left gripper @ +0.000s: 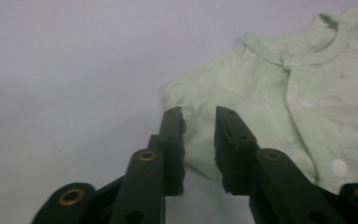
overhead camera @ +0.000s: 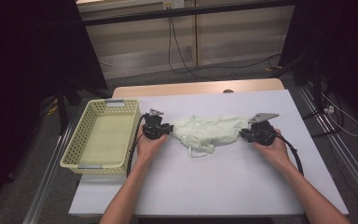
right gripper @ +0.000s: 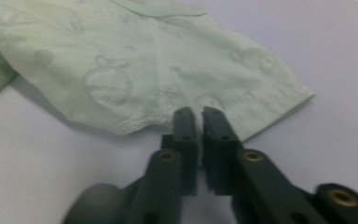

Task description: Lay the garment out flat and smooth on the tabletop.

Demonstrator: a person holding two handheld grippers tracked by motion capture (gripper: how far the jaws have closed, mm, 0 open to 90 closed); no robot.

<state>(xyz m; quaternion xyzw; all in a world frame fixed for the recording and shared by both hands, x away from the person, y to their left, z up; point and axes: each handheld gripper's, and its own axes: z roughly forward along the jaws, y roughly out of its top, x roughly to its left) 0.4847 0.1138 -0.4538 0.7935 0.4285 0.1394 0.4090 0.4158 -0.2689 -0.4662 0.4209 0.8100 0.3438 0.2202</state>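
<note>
While the right tongs (right gripper: 199, 114) are clamped on the hem of the green garment (overhead camera: 208, 129) lying between both tongs, the left tongs (left gripper: 199, 114) stand apart over its edge. If it is pulled now, the cloth could be dragged one-sided; the right grip seems thin and could be lost.

Lighting's pretty dim overall, with the room around the table (overhead camera: 242, 186) nearly black and the tabletop lit softly from above. Shadows under the garment (right gripper: 135, 70) are faint. Both gripper views are soft, with the near jaws blurry and some grain.
</note>
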